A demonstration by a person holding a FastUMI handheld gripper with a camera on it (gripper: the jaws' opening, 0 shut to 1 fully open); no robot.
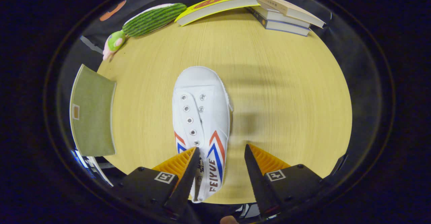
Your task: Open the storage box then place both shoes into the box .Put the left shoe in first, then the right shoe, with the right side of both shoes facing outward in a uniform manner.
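A white canvas shoe (202,96) with red and blue stripes on its side lies on the wooden table (286,99), toe pointing away from me. My gripper (221,147) stands open over the shoe's heel end. One finger overlaps the lace area near the shoe's opening. The other finger is off the striped side, with a strip of table showing between them. The olive-green fabric storage box (92,113) sits at the table's edge, beside the shoe on the side of the overlapping finger. Its lid looks closed.
Beyond the shoe, along the far edge of the table, lie a green striped plush toy (153,19), a yellow-covered book (217,5) and a stack of books (286,15). Bare table stretches out beyond the free finger.
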